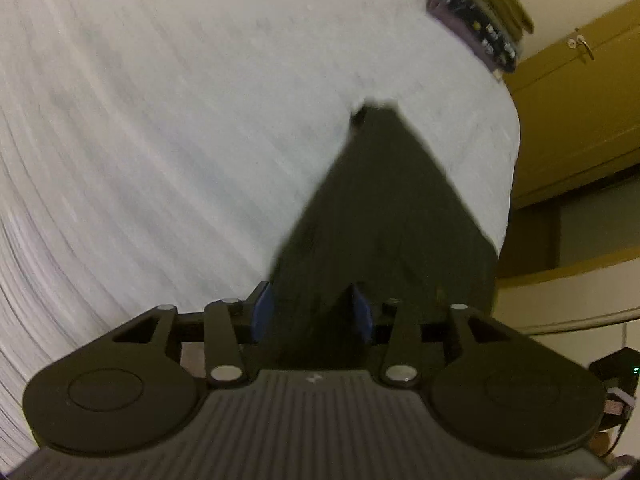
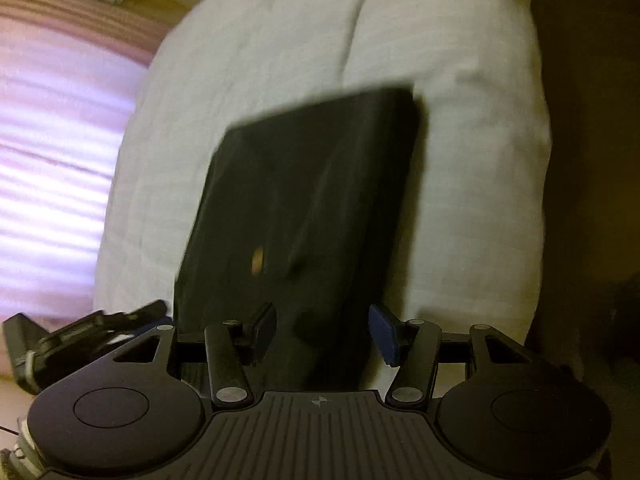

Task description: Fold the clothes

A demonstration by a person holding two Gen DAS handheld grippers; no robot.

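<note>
Left wrist view looks down along the left gripper (image 1: 312, 312), whose blue-padded fingers (image 1: 262, 310) stand a little apart with dark cloth running between them; whether the pads actually pinch it cannot be told through the blur. That cloth is the dark garment (image 1: 384, 208), which spreads away from the gripper and narrows to a point on the white bed sheet (image 1: 160, 120). At the far edge of the bed lies a stack of folded clothes (image 1: 480, 20), purple and patterned dark layers with an olive piece on top. Beyond the bed stands a yellowish wooden cupboard (image 1: 572, 112) with a key in its door. Right wrist view shows the right gripper (image 2: 324, 328) with its fingers (image 2: 386, 332) spread wider than the cloth that passes between them, the right pad clear of the fabric. Here the dark garment (image 2: 312, 192) reads as a flat folded rectangle lying on the white sheet (image 2: 460, 160), with a small orange mark on it. A pink striped cover (image 2: 52, 160) lies left of the sheet.
</note>
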